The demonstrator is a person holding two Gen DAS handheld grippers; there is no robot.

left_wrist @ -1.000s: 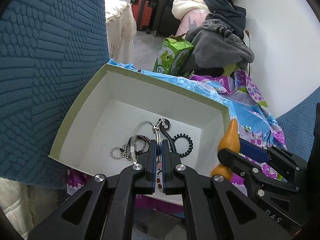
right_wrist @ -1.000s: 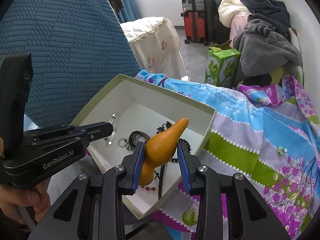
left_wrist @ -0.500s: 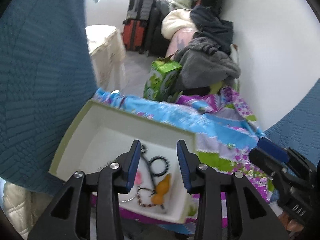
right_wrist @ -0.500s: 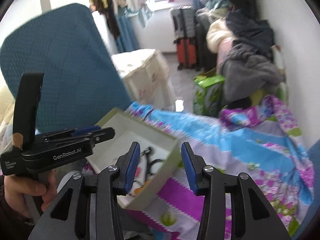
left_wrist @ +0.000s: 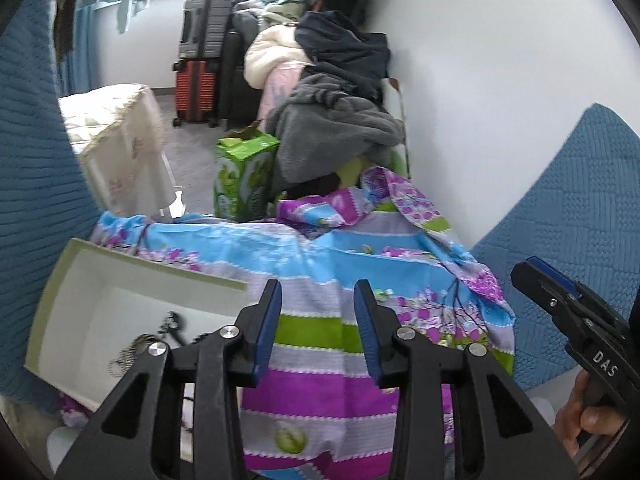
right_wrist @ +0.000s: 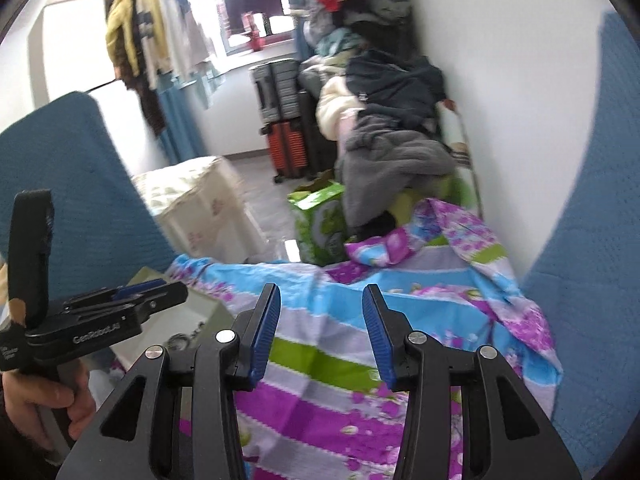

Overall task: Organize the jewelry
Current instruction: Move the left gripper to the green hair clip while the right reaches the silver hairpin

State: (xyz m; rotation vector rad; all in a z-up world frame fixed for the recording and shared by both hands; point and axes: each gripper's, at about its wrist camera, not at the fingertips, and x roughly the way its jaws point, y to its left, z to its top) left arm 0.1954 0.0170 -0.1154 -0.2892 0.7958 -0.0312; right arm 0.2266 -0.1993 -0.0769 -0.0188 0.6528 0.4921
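Note:
An open white box with an olive rim [left_wrist: 45, 305] lies at the lower left on a flowered cloth [left_wrist: 320, 256]. Dark chains and rings [left_wrist: 172, 322] lie inside it, partly hidden behind my left fingers. My left gripper [left_wrist: 318, 292] hangs open and empty above the cloth, to the right of the box. My right gripper [right_wrist: 322, 300] is also open and empty over the cloth [right_wrist: 360, 292]. In the right wrist view the box [right_wrist: 200, 312] is mostly hidden behind the left gripper [right_wrist: 176, 294]. The right gripper [left_wrist: 528, 270] shows at the right edge of the left wrist view.
Blue quilted cushions stand left [left_wrist: 28, 160] and right [left_wrist: 580, 220] of the cloth. Beyond its far edge are a green carton [left_wrist: 246, 176], a heap of clothes [left_wrist: 332, 120], suitcases [left_wrist: 200, 88] and a cream-covered stand [left_wrist: 120, 140]. A hand [right_wrist: 40, 400] grips the left tool.
Both grippers opened: the left let go of the chain, the right dropped the orange gourd-shaped piece into the box. Both then lifted out and swung right over the cloth.

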